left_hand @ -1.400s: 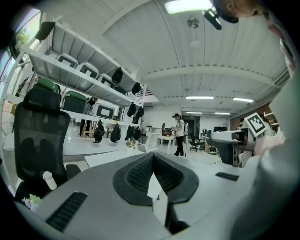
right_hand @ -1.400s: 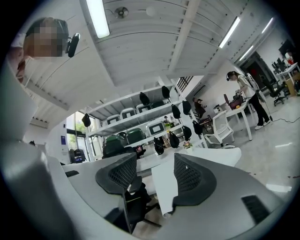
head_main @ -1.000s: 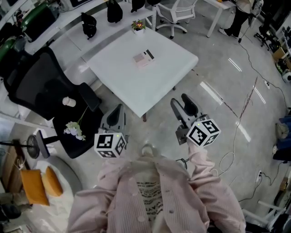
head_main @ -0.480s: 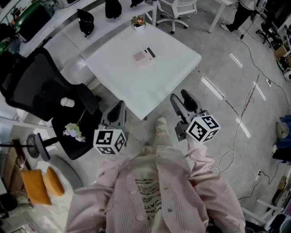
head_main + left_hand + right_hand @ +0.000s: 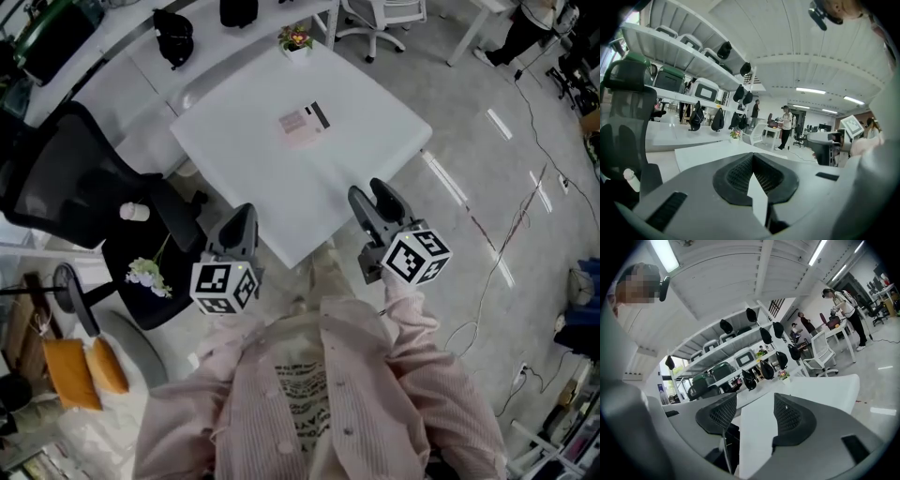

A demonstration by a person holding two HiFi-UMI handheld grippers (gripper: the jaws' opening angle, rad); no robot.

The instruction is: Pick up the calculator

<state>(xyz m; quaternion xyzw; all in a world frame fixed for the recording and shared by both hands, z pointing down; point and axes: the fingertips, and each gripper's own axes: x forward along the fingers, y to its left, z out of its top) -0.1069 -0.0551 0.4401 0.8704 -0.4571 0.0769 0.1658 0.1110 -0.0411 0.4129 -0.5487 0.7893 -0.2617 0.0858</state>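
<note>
The calculator [image 5: 305,124], pinkish with a dark strip at one end, lies flat near the middle of the white square table [image 5: 244,141] in the head view. Both grippers hover over the table's near corner, well short of the calculator. My left gripper [image 5: 240,225] has its jaws closed together on nothing. My right gripper [image 5: 373,199] stands open, with two separate fingers and nothing between them. In the left gripper view the left gripper [image 5: 753,164] points at the table top [image 5: 708,154]. In the right gripper view the right gripper [image 5: 752,413] does the same. Neither gripper view shows the calculator.
A small flower pot [image 5: 295,41] stands on the table's far corner. A black office chair [image 5: 75,187] at the left carries a bottle [image 5: 133,213] and a flower sprig [image 5: 148,274]. Black bags [image 5: 173,36] sit on the far bench. Cables [image 5: 525,187] trail over the floor at the right.
The person has stepped towards the table. Both grippers have come forward from over the floor to over the table's near corner. Their jaw states look unchanged.
</note>
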